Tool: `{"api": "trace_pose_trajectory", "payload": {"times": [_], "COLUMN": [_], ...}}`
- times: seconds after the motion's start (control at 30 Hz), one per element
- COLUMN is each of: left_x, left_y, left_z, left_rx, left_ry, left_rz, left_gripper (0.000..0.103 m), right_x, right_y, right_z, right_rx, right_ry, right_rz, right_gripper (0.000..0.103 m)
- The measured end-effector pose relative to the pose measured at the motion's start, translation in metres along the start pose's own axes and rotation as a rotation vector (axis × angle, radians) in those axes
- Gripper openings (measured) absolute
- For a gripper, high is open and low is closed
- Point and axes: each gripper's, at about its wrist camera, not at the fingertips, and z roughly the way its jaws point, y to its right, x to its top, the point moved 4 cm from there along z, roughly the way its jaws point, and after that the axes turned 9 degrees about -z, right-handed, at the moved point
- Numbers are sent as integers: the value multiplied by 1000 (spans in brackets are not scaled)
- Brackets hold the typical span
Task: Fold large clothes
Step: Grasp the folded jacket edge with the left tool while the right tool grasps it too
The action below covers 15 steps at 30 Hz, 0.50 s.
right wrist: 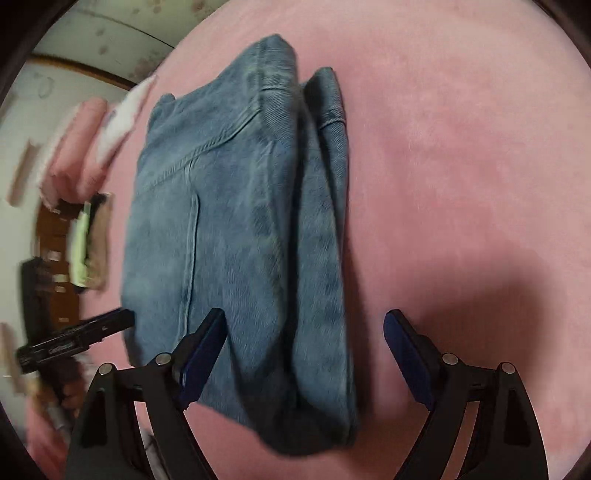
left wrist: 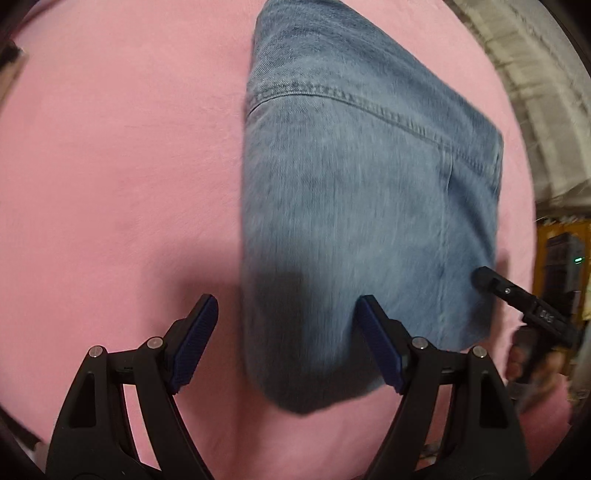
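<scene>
Pink bed cover [left wrist: 110, 166] underfoot, pale wall [right wrist: 110, 26] beyond. Folded jeans [left wrist: 351, 184] lie flat; my left claw [left wrist: 286, 317] and right claw [right wrist: 304, 328] hang wide open, empty, over their near end.

A soft pink fabric-covered surface [left wrist: 110, 166] carries the things and fills most of both wrist views. A folded pair of faded blue denim jeans [left wrist: 351, 192] lies flat on it in stacked layers, stitched seams showing, with bare pink cloth on either side.
</scene>
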Motion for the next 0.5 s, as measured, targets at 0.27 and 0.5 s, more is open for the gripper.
{"api": "trace_pose_trajectory", "payload": {"times": [0.27,0.5], "left_x": [48,69], "left_y": [-4,5], "left_z": [26,25], "left_rx": [-105,-103], "left_ry": [-23,65], "left_rz": [-30,-46], "left_gripper": [84,77], "right_x": [46,83], "right_y": [25,17], "right_z": [19,40], "right_rx": [182,179], "right_ry": [32,45], "right_rz": [65,42], "right_gripper": [88,59]}}
